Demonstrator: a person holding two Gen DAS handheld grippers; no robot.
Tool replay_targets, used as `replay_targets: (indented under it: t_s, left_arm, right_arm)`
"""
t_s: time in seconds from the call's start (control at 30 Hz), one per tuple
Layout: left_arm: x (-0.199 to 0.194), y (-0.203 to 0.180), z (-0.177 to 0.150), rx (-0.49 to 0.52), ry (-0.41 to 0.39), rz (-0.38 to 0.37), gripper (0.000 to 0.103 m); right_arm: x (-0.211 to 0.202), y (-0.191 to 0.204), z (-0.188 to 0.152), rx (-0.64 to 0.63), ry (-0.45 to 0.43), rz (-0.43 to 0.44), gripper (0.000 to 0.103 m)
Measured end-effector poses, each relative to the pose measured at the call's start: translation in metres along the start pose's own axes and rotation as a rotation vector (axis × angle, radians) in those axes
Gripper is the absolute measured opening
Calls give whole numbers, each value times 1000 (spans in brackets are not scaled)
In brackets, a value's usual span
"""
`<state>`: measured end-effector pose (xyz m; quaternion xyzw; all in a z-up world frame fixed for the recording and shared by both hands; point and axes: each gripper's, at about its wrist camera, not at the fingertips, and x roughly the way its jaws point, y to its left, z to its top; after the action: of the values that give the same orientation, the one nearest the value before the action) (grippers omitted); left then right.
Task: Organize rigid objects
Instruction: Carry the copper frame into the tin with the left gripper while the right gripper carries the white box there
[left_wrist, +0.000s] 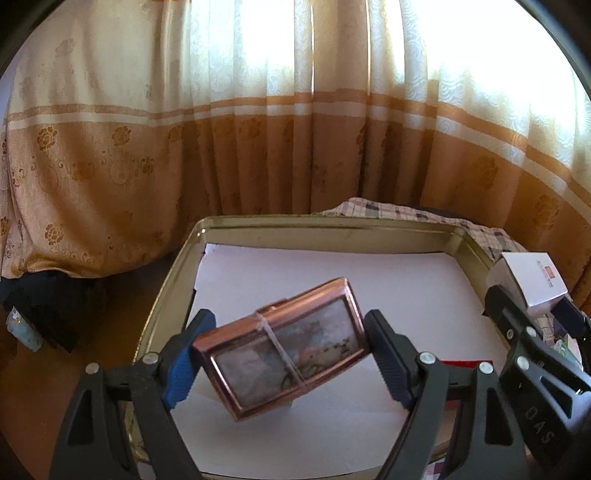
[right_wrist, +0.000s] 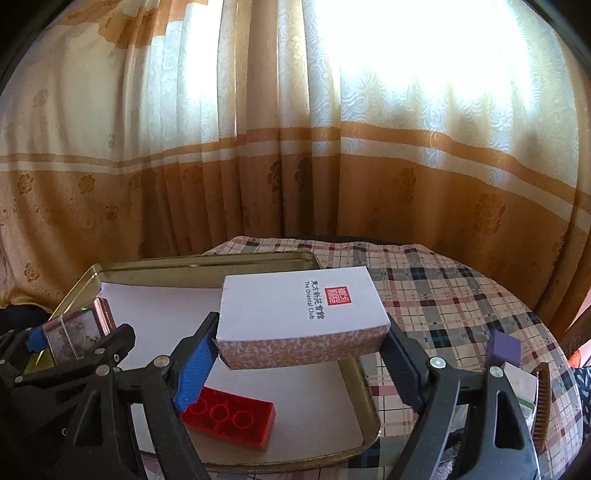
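Observation:
My left gripper (left_wrist: 282, 350) is shut on a copper-rimmed clear case (left_wrist: 284, 341) and holds it tilted above the paper-lined metal tray (left_wrist: 166, 291). It also shows in the right wrist view (right_wrist: 79, 332). My right gripper (right_wrist: 301, 354) is shut on a white cardboard box (right_wrist: 303, 314) with a red seal and a patterned side, held above the tray's right edge (right_wrist: 365, 391). The box also shows in the left wrist view (left_wrist: 528, 280). A red building brick (right_wrist: 231, 421) lies on the tray's paper below the right gripper.
The tray stands on a plaid tablecloth (right_wrist: 443, 295). A purple block (right_wrist: 504, 349), a small white box (right_wrist: 521, 382) and a brown comb (right_wrist: 541, 406) lie at the right. Orange and cream curtains (right_wrist: 295, 166) hang close behind the table.

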<state>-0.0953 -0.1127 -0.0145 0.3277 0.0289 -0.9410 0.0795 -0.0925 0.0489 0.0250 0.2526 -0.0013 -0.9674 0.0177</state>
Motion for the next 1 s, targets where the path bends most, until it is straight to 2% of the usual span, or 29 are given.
replay_targets:
  t_s: [0.47, 1.0]
  left_arm:
    - [6, 2, 0, -13, 34, 5, 83]
    - [7, 4, 0, -28, 33, 27, 83]
  right_arm:
    - [10, 1, -1, -6, 45, 14, 84]
    - [12, 4, -2, -26, 47, 37, 84]
